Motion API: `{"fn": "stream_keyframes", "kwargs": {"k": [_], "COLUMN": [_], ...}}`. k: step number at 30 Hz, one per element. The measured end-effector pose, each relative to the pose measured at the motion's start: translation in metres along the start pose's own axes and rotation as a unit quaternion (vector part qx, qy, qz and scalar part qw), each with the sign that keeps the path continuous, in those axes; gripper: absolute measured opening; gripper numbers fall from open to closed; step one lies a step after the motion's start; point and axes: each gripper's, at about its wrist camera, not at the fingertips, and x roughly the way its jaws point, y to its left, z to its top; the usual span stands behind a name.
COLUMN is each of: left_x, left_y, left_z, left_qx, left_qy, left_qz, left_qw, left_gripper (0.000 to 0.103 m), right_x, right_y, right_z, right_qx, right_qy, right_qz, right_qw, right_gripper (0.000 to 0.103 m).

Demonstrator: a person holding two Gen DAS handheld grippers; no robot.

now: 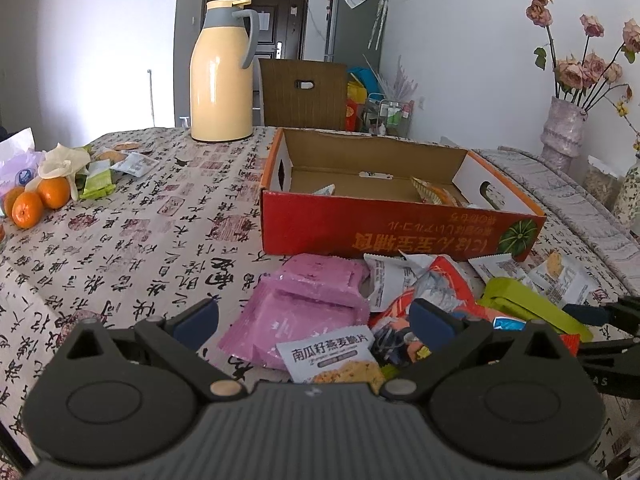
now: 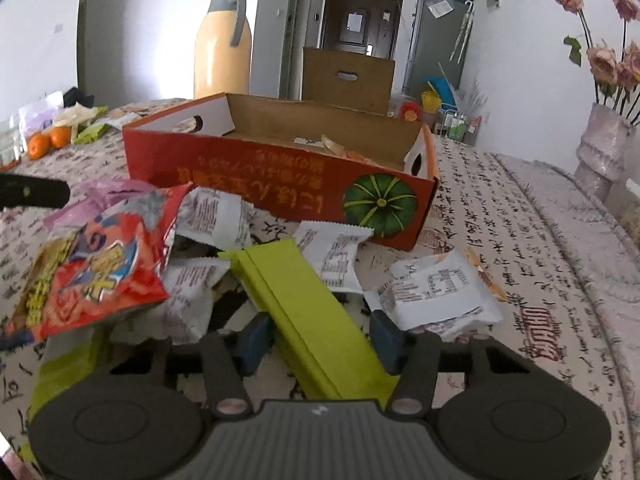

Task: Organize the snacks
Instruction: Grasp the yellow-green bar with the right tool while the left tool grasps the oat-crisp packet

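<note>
Lying in a loose heap on the calligraphy-printed tablecloth, the snack packets are seen just in front of the shallow red cardboard box with a green pumpkin printed on its side. The left gripper is held low over the heap with its blue-padded fingers spread wide; a pink foil packet and a small white oat-crisp packet with Chinese lettering are framed between them, but nothing is pinched. A long lime-green flat box is straddled by the right gripper, whose fingers stand on either side of it; whether the pads are pressed against it cannot be told. A red crinkled snack bag is propped on the heap to the left of the green box, and white printed sachets are scattered to its right. A few packets are already contained in the red box. A cream thermos jug with a grey handle and some oranges are placed well apart from the heap.
</note>
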Motion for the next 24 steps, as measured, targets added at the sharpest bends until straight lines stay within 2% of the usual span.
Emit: {"fn": "stream_keyframes", "kwargs": {"k": [3,5,13,17,21,24], "left_x": [-0.001,-0.001,-0.003,-0.002,0.000,0.002], "left_y": [0.004,0.007,0.014,0.017,0.018,0.017], "left_z": [-0.002,-0.003,-0.006,-0.009,-0.011,-0.013], "left_qx": [-0.004,-0.007,-0.013,-0.012,-0.009,-0.013], "left_qy": [0.000,0.001,0.008,0.016,0.025,0.035], "left_qz": [-0.002,-0.002,-0.004,-0.005,-0.007,-0.003], "left_qw": [1.0000,1.0000,0.9999,0.9998,0.9996,0.9993], "left_gripper": [0.103,0.103,0.103,0.103,0.103,0.103], "right_x": [-0.006,-0.010,0.006,0.010,0.001,-0.014], "right_y": [-0.001,0.003,0.013,0.011,0.012,0.012], "right_z": [-0.001,-0.002,0.006,0.008,0.001,-0.003], "right_qx": [0.020,0.023,0.027,0.043,0.058,0.073], "right_qy": [0.008,0.011,0.022,0.022,-0.001,-0.031], "right_qz": [0.016,0.017,0.026,0.037,0.019,0.009], "right_qw": [1.000,1.000,0.999,0.998,0.998,0.997], "right_gripper": [0.043,0.042,0.045,0.042,0.033,0.032]}}
